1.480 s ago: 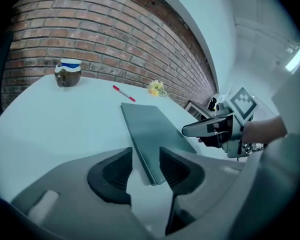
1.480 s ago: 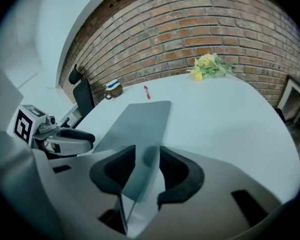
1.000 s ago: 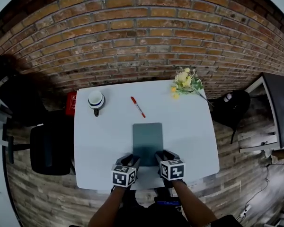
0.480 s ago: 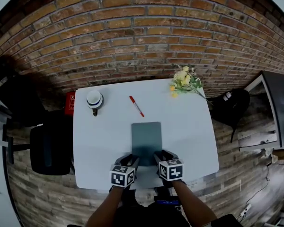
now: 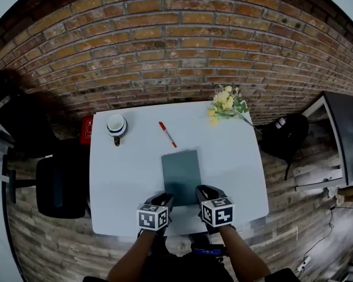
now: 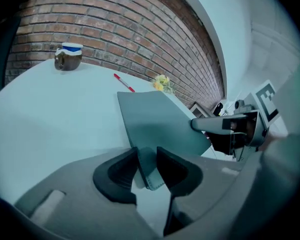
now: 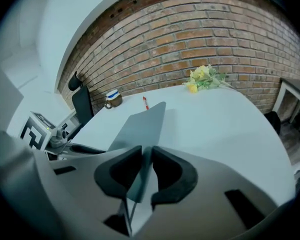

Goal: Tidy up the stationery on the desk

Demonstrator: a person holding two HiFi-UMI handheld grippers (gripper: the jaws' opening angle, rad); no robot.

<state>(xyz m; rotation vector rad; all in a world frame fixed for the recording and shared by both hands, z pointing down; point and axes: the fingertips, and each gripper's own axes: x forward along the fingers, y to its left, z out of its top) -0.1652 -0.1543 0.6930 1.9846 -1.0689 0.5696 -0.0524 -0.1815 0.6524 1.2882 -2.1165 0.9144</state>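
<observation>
Right gripper (image 5: pixel 202 190) just closed its jaws, raising the notebook (image 5: pixel 181 168).

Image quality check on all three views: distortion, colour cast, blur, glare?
Head view: heavy fisheye, brick wall courses bow; table evenly lit, no glare. Left gripper view: cyan cast, nearest foreground soft, notebook sharp. Right gripper view: same cast, black vignette ring, flowers crisp.
</observation>
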